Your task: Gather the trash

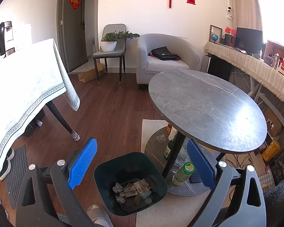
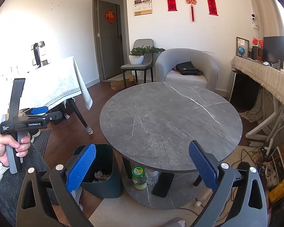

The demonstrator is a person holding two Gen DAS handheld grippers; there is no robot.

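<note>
Round table (image 1: 208,109) overhangs bottles (image 1: 182,174) beside trash-filled bin (image 1: 104,172).

Dark green trash bin (image 1: 130,183), squarish, open top, upright on floor just beside round table base (image 1: 179,191). Inside: crumpled paper balls (image 1: 117,187), flattened small cartons (image 1: 136,188), other scraps on bottom. Green-capped jar (image 1: 182,174), green glass bottle (image 1: 169,148), clear plastic bottle (image 1: 181,155) upright on base.

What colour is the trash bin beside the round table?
Dark green trash bin, best seen in the left wrist view.
</note>
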